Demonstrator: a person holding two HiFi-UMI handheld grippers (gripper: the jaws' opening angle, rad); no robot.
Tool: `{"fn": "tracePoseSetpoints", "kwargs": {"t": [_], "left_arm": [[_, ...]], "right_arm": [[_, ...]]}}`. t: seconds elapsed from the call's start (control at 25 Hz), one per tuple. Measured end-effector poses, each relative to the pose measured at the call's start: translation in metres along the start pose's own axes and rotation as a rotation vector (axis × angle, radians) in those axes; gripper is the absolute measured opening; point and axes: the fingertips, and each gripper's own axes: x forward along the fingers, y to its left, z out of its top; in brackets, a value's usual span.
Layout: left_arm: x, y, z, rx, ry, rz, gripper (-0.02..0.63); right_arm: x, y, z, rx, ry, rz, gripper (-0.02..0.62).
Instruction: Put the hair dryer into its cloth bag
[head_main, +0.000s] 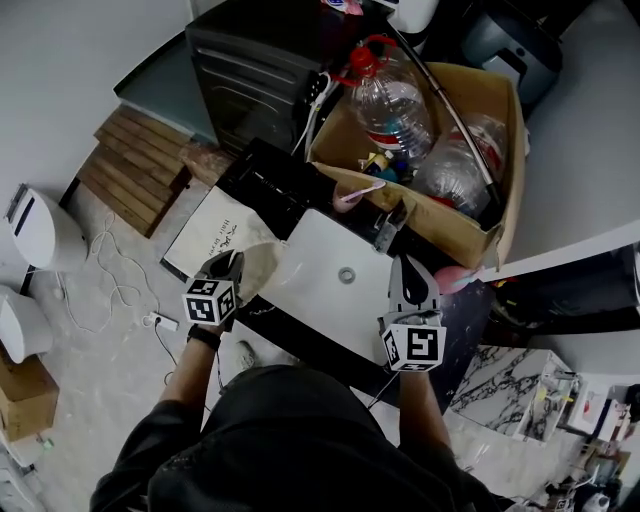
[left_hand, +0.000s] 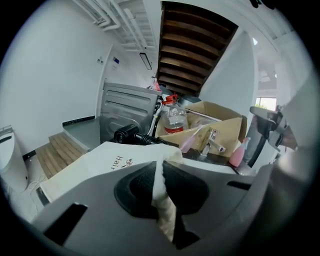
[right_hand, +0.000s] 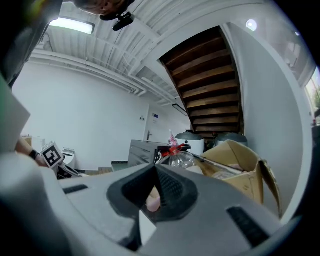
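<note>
The cream cloth bag (left_hand: 107, 162), printed with "Hair", lies spread ahead of my left gripper (left_hand: 162, 175). Its jaws are shut on a gathered edge of that bag, which runs up between the pads. In the head view the left gripper (head_main: 224, 270) holds the bag (head_main: 215, 235) at the sink's left side. The black hair dryer (left_hand: 126, 134) with its cord lies beyond the bag, on the dark counter. My right gripper (head_main: 409, 278) hovers over the sink's right edge, jaws together; in its own view the right gripper (right_hand: 154, 194) shows only a small pinkish speck at the pads.
A white sink (head_main: 318, 262) with a faucet (head_main: 389, 228) lies between the grippers. Behind it stands a cardboard box (head_main: 480, 215) with plastic bottles (head_main: 392, 105) and a pink toothbrush (head_main: 360, 193). A dark appliance (head_main: 262, 70) stands at the back, wooden steps (head_main: 135, 165) to the left.
</note>
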Motion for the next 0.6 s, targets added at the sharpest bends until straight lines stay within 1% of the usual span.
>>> {"fn": "tracePoseSetpoints", "kwargs": {"t": [0.12, 0.16, 0.2, 0.28, 0.4, 0.52, 0.6], "left_arm": [[0.000, 0.000, 0.001, -0.004, -0.005, 0.001, 0.025], [-0.001, 0.000, 0.001, -0.006, -0.007, 0.002, 0.025], [-0.001, 0.001, 0.002, -0.007, -0.008, 0.003, 0.025], [-0.002, 0.002, 0.002, -0.008, -0.010, 0.006, 0.025], [-0.002, 0.002, 0.002, -0.007, -0.010, 0.005, 0.025], [-0.002, 0.002, 0.001, -0.002, -0.007, 0.006, 0.025], [-0.003, 0.001, -0.001, 0.001, -0.004, 0.005, 0.025]], "right_arm": [[0.012, 0.008, 0.007, 0.013, -0.026, 0.052, 0.004], [0.018, 0.012, 0.010, 0.018, -0.030, 0.078, 0.018], [0.023, 0.017, 0.013, 0.023, -0.035, 0.106, 0.042], [0.033, 0.027, 0.020, 0.027, -0.047, 0.169, 0.132], [0.044, 0.038, 0.029, 0.014, -0.056, 0.229, 0.199], [0.053, 0.046, 0.028, -0.039, -0.037, 0.257, 0.200], [0.061, 0.056, 0.025, -0.107, -0.006, 0.297, 0.199]]}}
